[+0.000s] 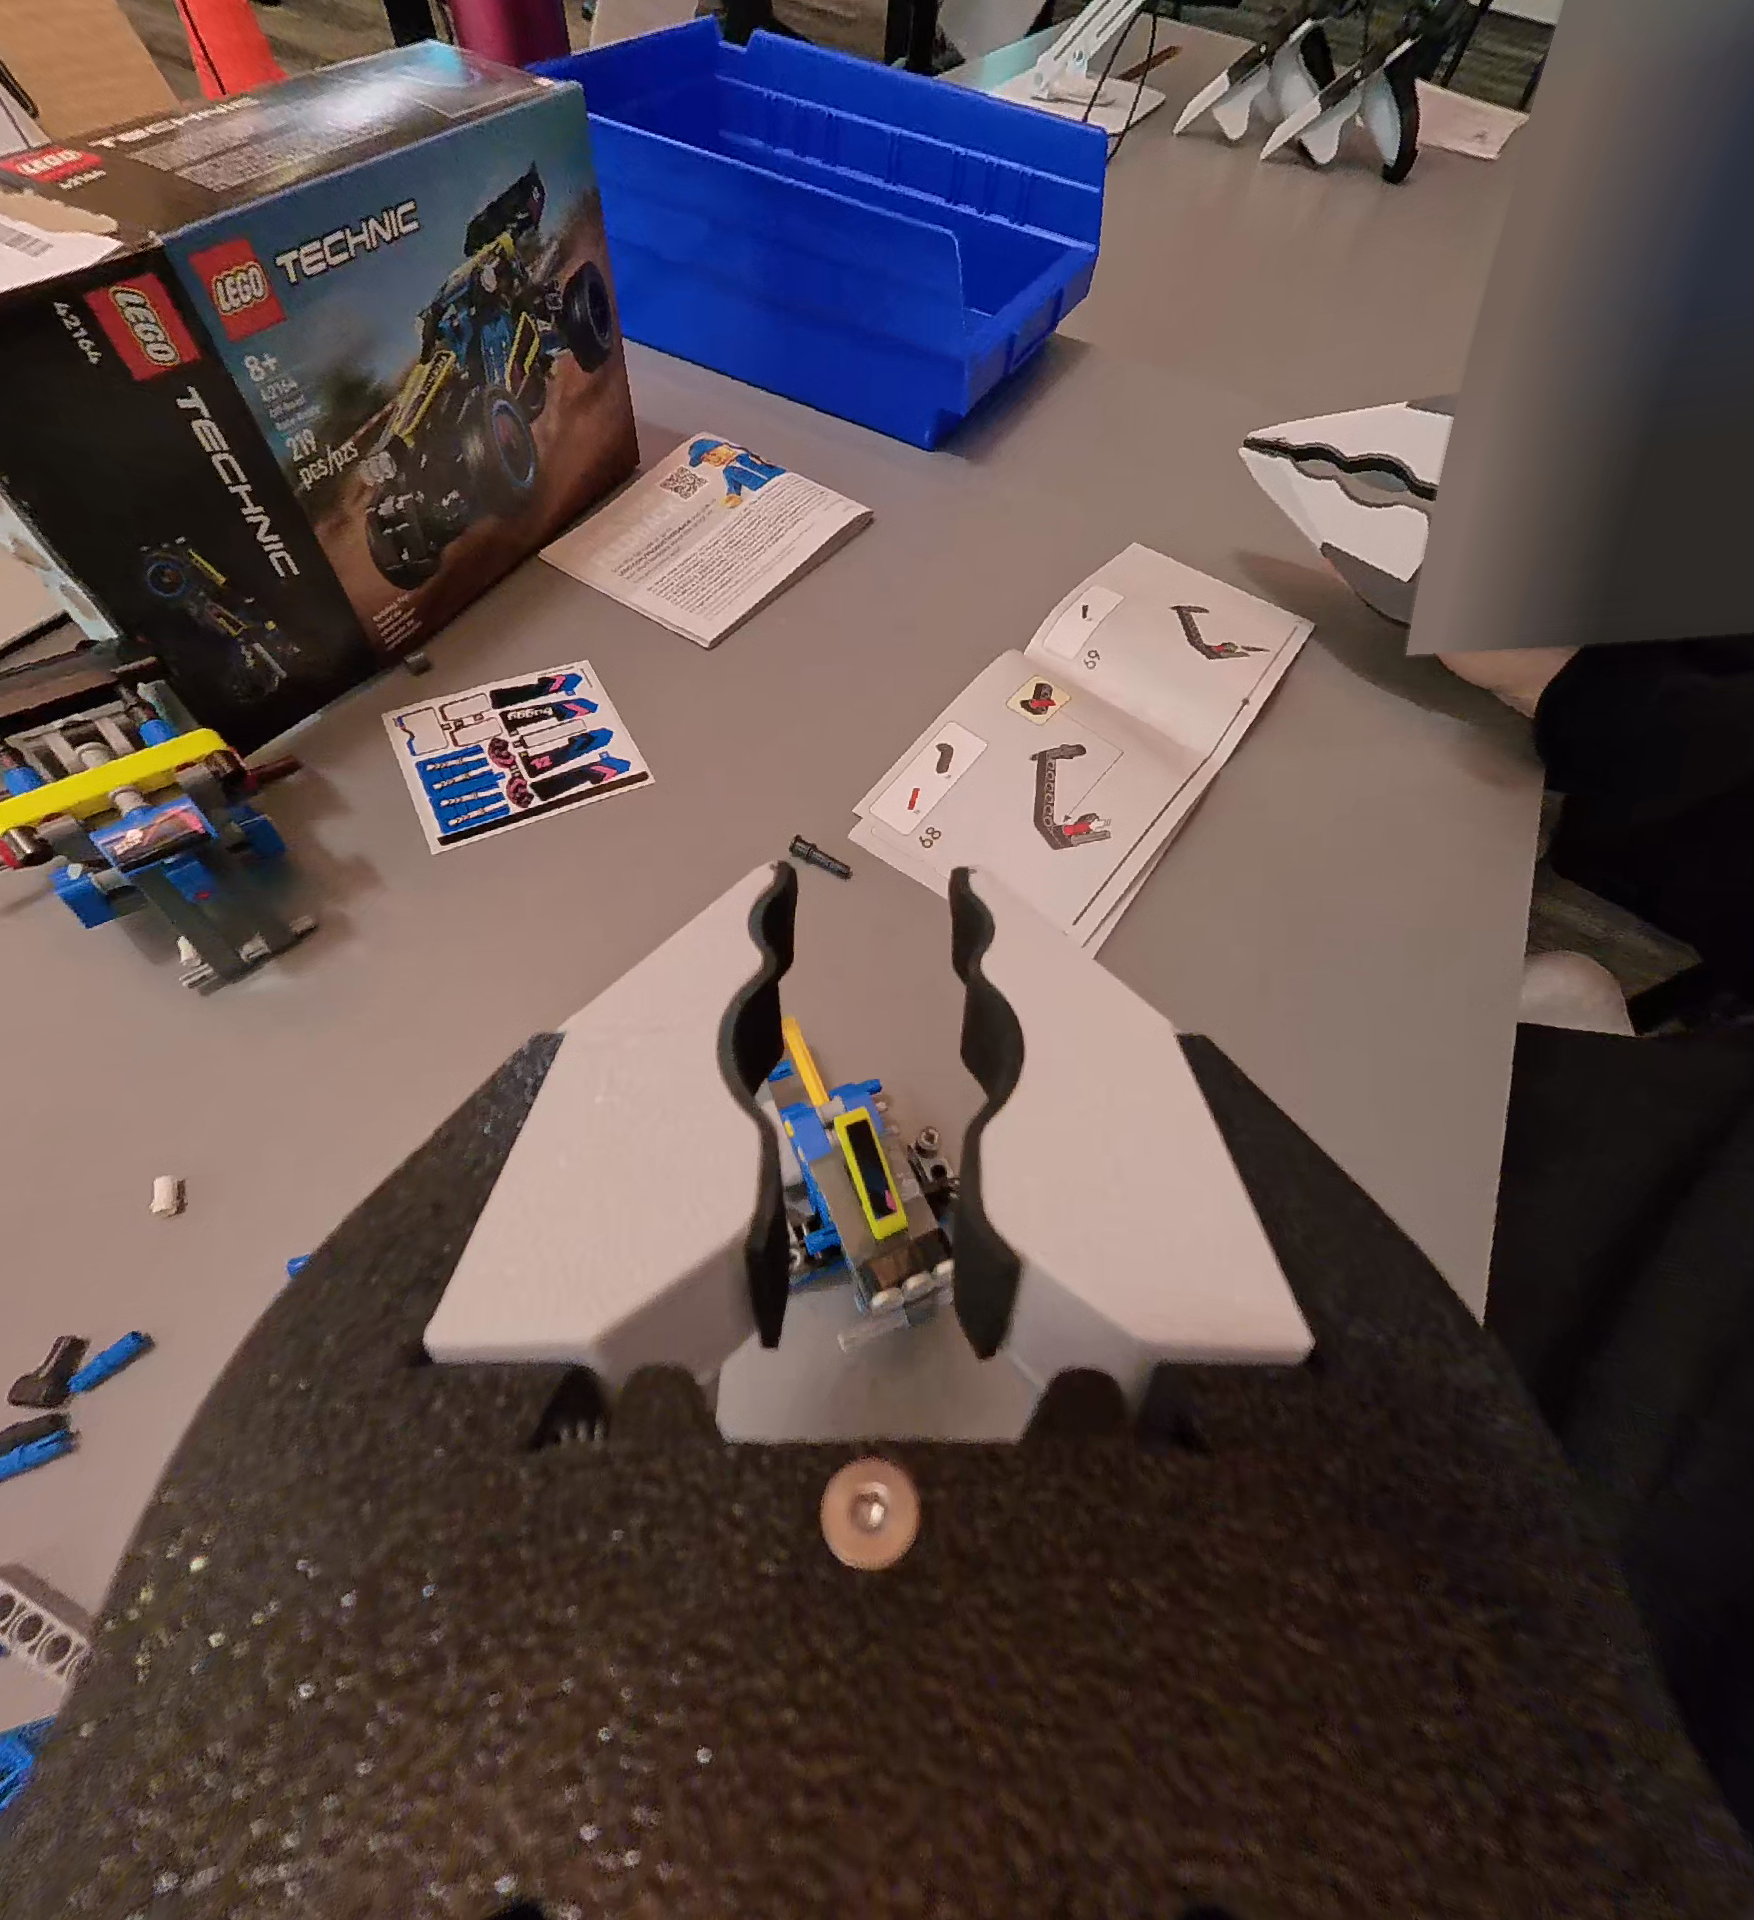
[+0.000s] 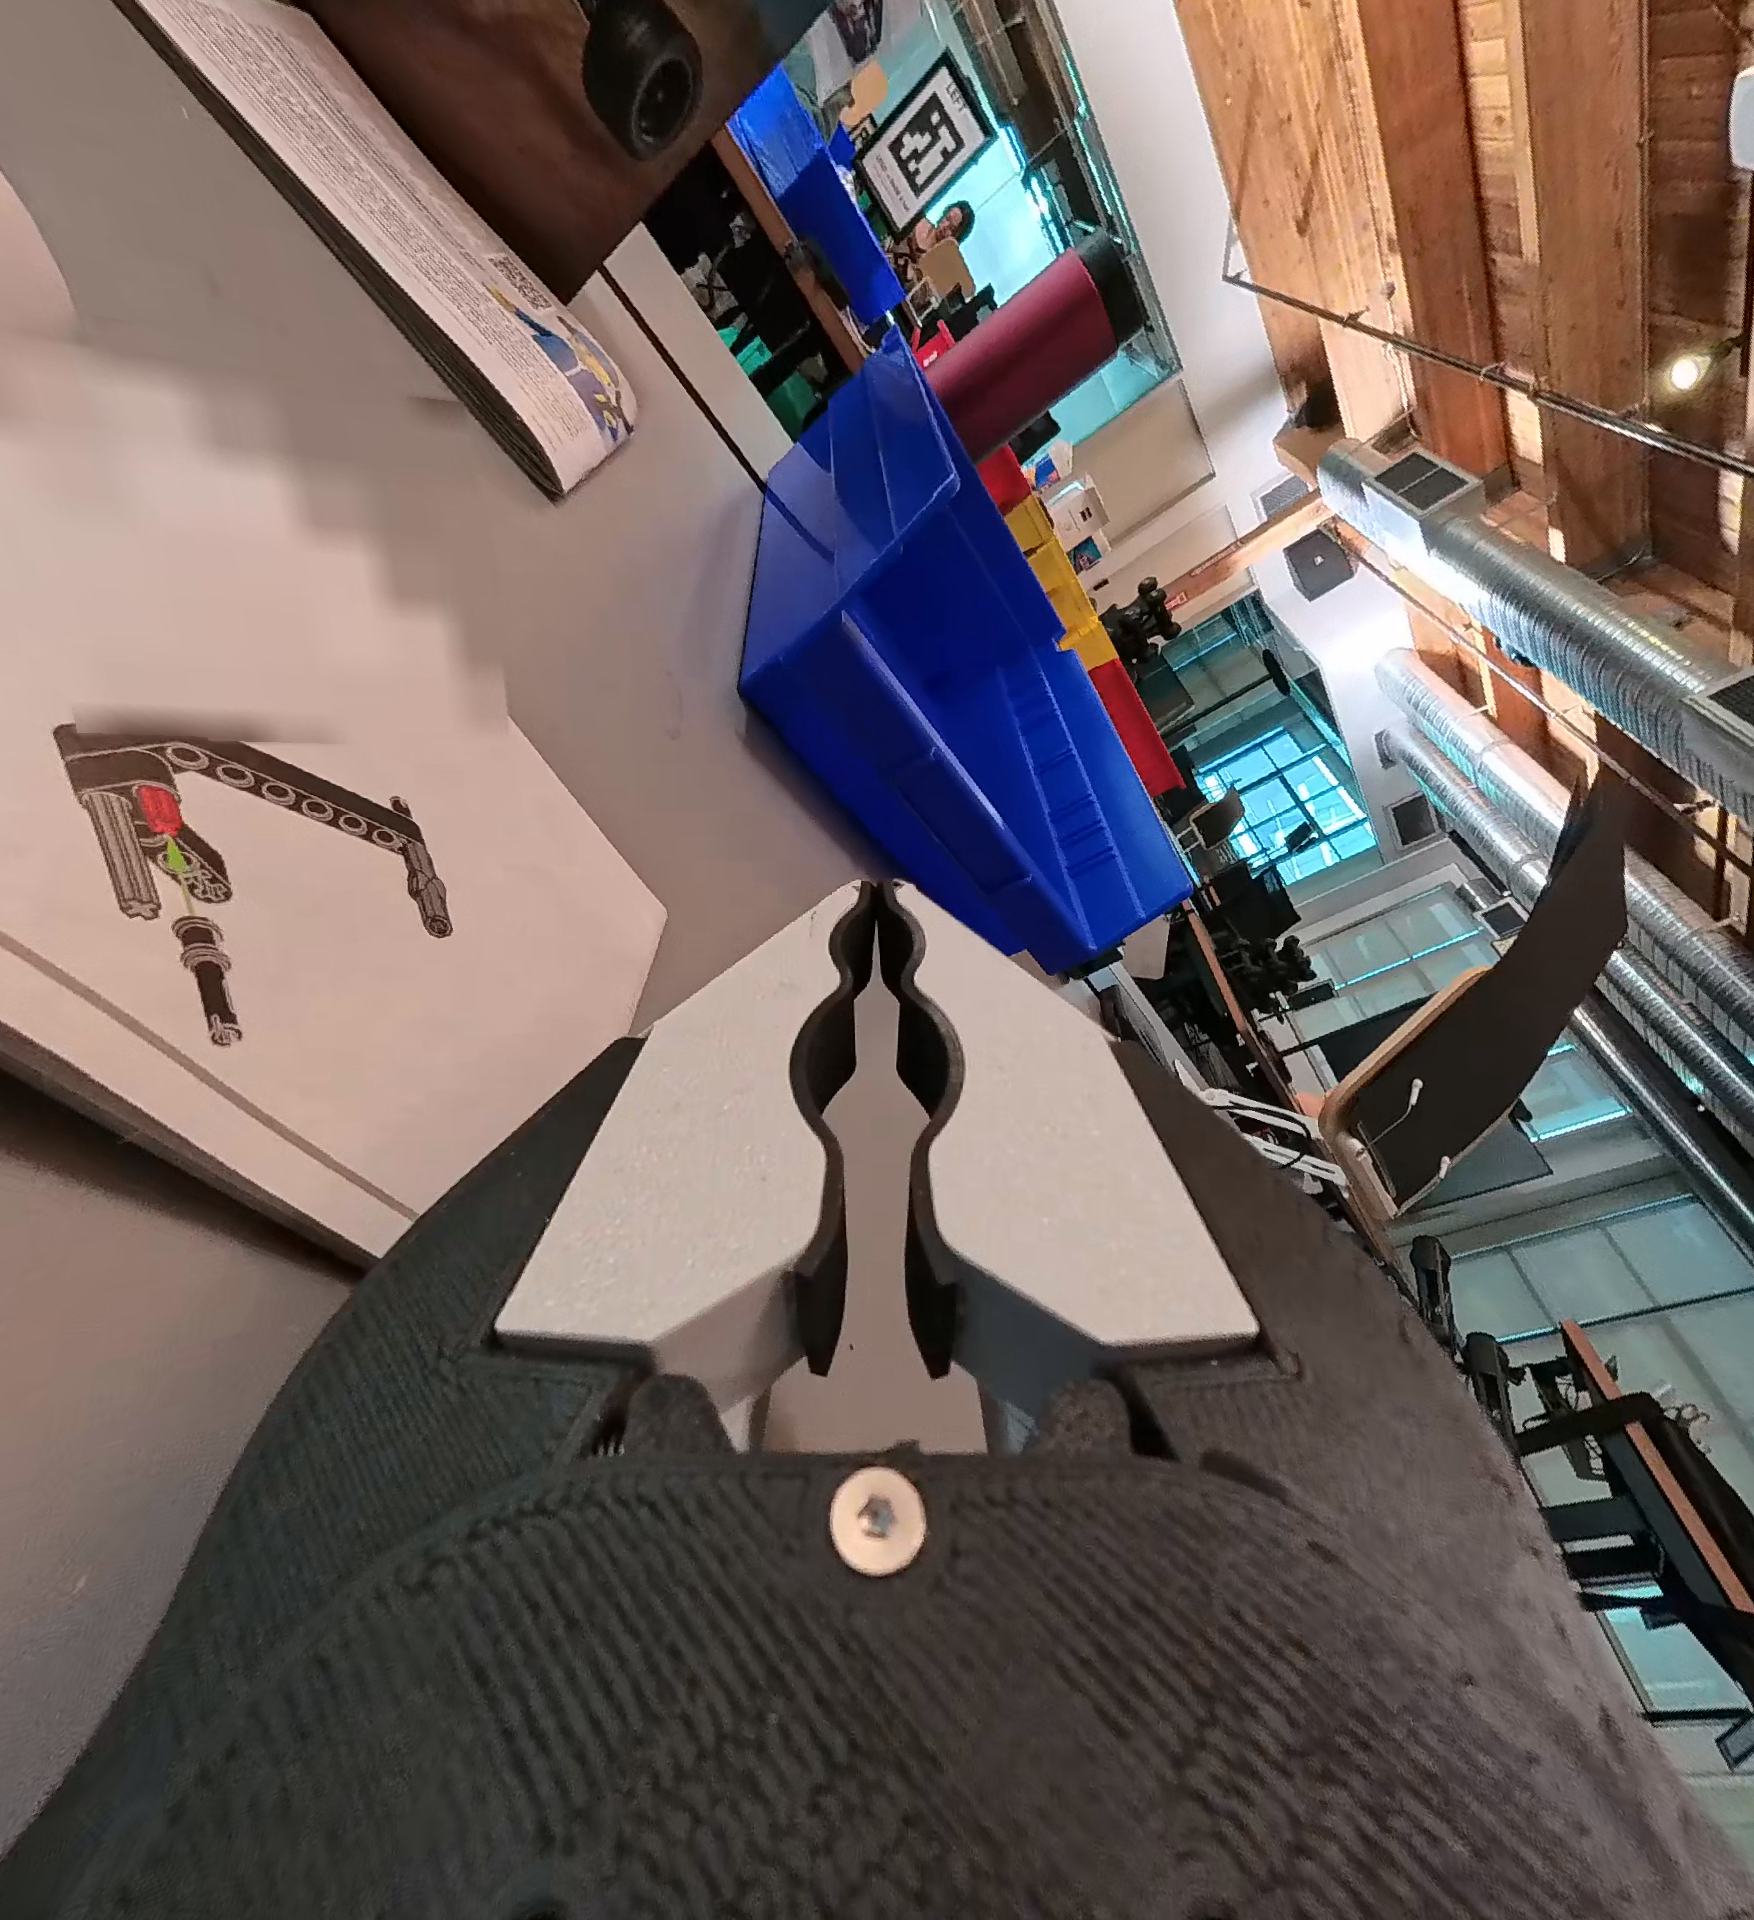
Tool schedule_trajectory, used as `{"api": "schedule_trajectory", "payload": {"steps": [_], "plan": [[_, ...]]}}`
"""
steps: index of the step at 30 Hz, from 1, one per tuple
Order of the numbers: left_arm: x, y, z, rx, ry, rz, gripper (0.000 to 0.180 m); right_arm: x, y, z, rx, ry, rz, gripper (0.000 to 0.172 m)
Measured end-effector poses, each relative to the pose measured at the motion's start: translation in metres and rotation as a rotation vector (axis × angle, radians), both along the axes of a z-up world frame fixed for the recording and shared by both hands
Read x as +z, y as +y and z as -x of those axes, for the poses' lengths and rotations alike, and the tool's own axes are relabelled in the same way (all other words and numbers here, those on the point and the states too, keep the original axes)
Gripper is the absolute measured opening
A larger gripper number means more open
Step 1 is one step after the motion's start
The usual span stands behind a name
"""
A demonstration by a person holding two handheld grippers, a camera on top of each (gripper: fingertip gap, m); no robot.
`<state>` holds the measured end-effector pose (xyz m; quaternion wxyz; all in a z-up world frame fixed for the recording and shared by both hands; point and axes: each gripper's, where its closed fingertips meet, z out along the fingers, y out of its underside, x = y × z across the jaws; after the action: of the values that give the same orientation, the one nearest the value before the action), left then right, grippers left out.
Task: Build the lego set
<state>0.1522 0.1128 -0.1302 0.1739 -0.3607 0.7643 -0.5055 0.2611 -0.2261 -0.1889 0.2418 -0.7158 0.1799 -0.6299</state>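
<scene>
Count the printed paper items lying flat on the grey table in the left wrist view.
3: a sticker sheet left of centre, a closed booklet beside the toy box, and an open instruction booklet at right. More may lie hidden behind the box.

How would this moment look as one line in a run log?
left gripper: clamps small blue-yellow brick assembly | right gripper: shut, empty, beside blue bin | black pin on table

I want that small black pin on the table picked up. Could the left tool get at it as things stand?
Probably not cleanly. The black pin lies in the open just past the left tool, with bare table around it, but a blue and yellow brick assembly already sits deep between its pads.
</scene>
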Motion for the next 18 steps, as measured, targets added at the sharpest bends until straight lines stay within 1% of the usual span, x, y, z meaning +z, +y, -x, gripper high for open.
{"api": "schedule_trajectory", "payload": {"steps": [12,18], "plan": [[0.0089,0.0023,-0.0043,-0.011,-0.014,-0.021,0.026,-0.0005,-0.0003,-0.0009,0.000,-0.001,0.007,0.000],[0.0072,0.0043,-0.0027,-0.009,-0.009,-0.020,0.026,0.0004,0.0000,-0.0005,0.003,-0.006,0.006,0.000]]}}
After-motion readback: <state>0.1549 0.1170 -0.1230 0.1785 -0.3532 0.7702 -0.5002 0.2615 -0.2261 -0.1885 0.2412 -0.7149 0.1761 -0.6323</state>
